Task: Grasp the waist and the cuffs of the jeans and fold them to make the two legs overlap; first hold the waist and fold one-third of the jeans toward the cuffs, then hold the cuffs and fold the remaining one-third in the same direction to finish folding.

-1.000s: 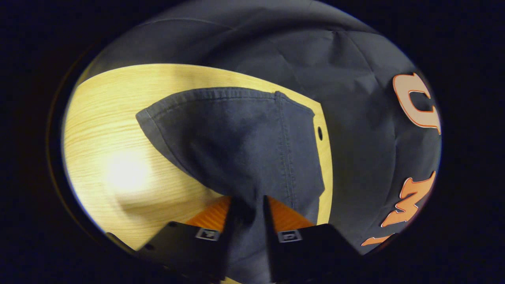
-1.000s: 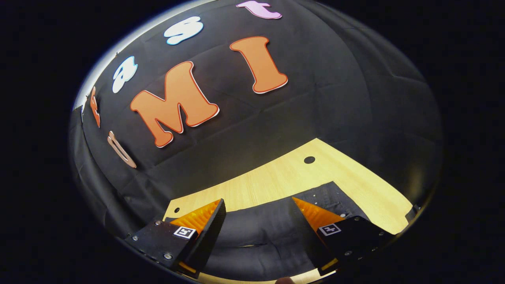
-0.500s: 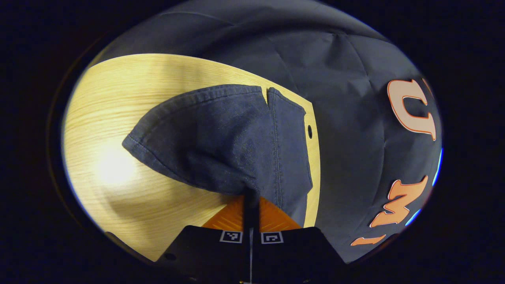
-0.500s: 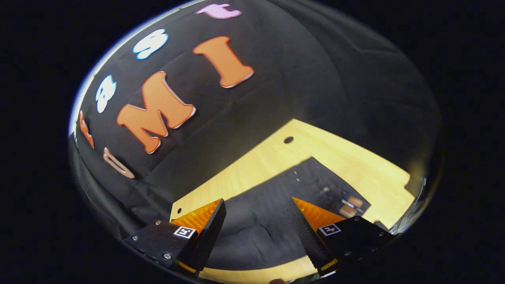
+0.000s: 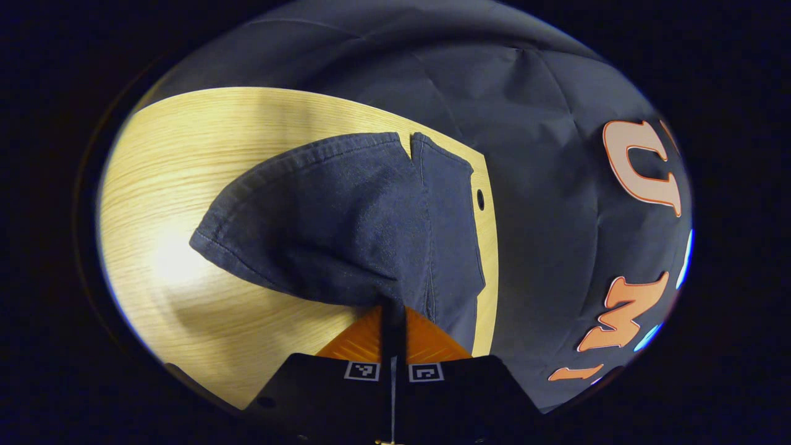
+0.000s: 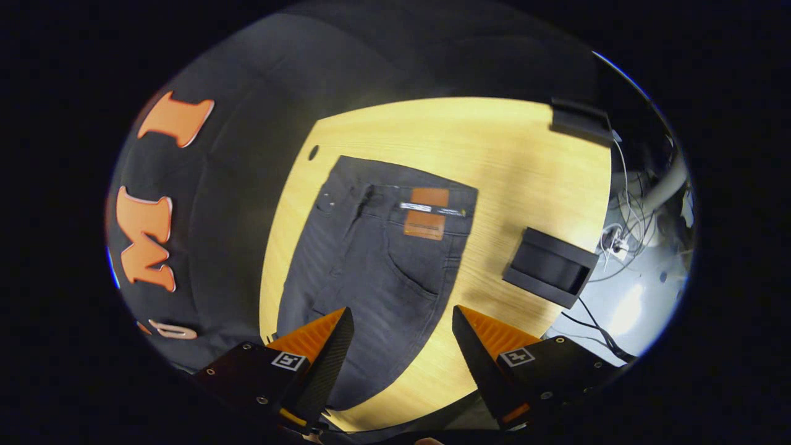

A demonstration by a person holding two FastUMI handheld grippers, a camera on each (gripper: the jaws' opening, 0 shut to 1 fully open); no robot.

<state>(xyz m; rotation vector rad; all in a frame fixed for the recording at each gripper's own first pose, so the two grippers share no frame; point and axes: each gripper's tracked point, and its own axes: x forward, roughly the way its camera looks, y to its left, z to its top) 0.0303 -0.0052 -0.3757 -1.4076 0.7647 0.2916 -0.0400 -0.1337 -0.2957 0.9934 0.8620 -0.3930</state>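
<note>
table: pale wood-grain top, rounded corners, small round hole near the wall-side edge, bright glare patch in the left gripper view.

jeans: dark denim, fine woven texture with lighter wear streaks. in the right gripper view i see them flat on the table, waist end away from me, curved front pocket seam, a two-part leather patch on the waistband. in the left gripper view the cuffs lie at the far end with heavy stitched hems, one leg over the other, cloth drawn up into a cone toward my fingers.

black tray: shallow rectangular box just beside the jeans on the table; i can't tell what is in it. another black block sits at the far table edge. loose cables beyond the edge, over the floor.

left gripper: fingers pressed together, pinching a fold of the leg fabric. a second ago they stood apart with the cloth between them.

right gripper: fingers spread wide, holding nothing, above the thigh area of the jeans. since a second ago its view has swung from the wall down onto the table, and the whole waist end has come into sight.
</note>
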